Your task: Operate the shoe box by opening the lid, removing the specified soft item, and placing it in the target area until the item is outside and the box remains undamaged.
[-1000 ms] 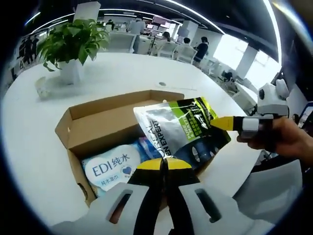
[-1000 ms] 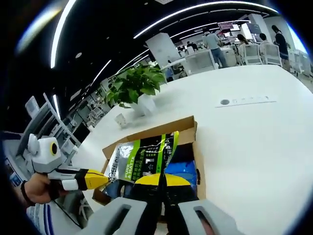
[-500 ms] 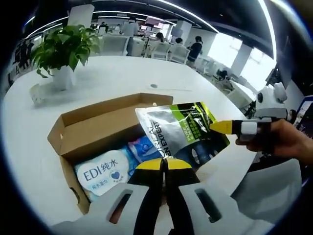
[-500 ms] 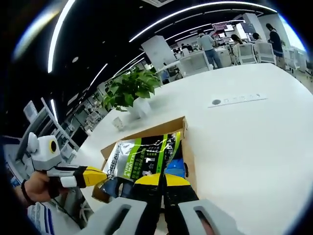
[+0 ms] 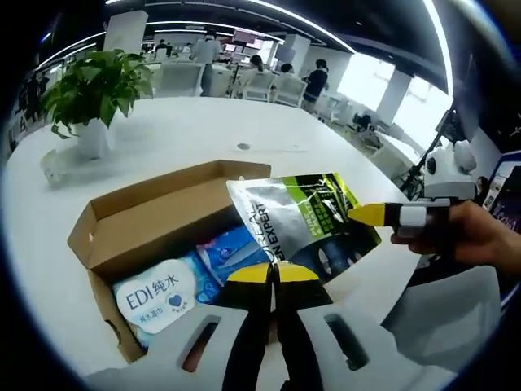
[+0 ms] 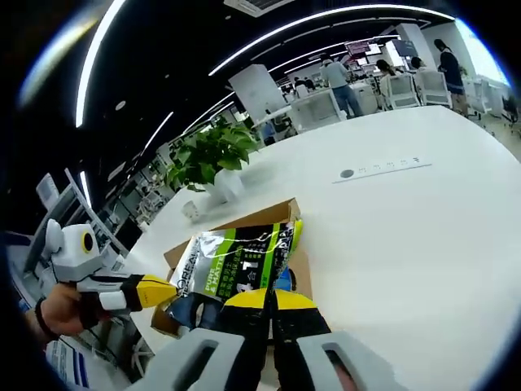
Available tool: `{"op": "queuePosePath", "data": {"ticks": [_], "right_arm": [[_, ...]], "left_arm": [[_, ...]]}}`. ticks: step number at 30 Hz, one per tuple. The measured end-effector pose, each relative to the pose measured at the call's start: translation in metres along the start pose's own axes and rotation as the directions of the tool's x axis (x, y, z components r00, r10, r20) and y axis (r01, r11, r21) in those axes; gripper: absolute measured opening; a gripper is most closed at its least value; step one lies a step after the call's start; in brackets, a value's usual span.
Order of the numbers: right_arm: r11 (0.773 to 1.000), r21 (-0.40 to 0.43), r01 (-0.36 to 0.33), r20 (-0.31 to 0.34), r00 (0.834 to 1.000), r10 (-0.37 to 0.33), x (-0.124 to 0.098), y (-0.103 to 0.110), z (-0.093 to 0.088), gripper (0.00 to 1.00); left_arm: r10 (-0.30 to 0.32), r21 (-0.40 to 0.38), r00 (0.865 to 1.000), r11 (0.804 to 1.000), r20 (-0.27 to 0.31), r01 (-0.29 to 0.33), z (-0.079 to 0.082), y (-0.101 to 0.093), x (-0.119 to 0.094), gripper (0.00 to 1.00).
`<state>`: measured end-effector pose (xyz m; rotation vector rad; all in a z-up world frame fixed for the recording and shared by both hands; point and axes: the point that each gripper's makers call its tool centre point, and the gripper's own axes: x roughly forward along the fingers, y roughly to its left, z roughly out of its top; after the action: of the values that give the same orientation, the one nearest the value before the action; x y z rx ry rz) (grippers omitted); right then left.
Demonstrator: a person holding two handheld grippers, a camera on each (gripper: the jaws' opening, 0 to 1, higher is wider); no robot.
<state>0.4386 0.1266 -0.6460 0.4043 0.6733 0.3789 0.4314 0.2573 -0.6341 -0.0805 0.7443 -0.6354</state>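
Note:
A silver, green and black soft pouch (image 5: pixel 301 216) hangs in the air over the open cardboard shoe box (image 5: pixel 138 212). My left gripper (image 5: pixel 273 273) is shut on the pouch's lower edge. From the right, my right gripper (image 5: pixel 354 214) pinches its far edge, with a hand behind it. In the right gripper view the pouch (image 6: pixel 236 265) spreads above my right gripper (image 6: pixel 269 300), and the left gripper (image 6: pixel 167 287) grips its left corner. The box (image 6: pixel 281 213) lies beneath. Inside it sit a white EDI wipes pack (image 5: pixel 159 289) and a blue pack (image 5: pixel 232 248).
The box rests on a wide white table (image 5: pixel 187 130). A potted plant (image 5: pixel 85 90) (image 6: pixel 207 155) stands beyond it, with a small white object (image 5: pixel 50 167) beside it. A flat socket strip (image 6: pixel 383 169) is set into the tabletop. Chairs and people fill the far background.
Both grippers have lifted the pouch a little higher above the box, still holding it. The box looks lower and smaller in both views as the cameras rose.

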Motion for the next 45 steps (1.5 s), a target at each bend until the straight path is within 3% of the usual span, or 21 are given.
{"op": "queuePosePath", "data": {"ticks": [20,45], "right_arm": [[0.998,0.04,0.052,0.018,0.998,-0.053,-0.026,-0.036,-0.005,0.0],[0.996,0.054,0.068,0.017,0.997,-0.069,-0.042,-0.051,-0.009,0.0]], "left_arm": [[-0.063,0.052,0.998,0.997,-0.018,0.063,0.005,-0.036,0.021,0.0],[-0.084,0.085,0.996,0.993,-0.037,0.087,0.003,-0.058,0.031,0.0]]}}
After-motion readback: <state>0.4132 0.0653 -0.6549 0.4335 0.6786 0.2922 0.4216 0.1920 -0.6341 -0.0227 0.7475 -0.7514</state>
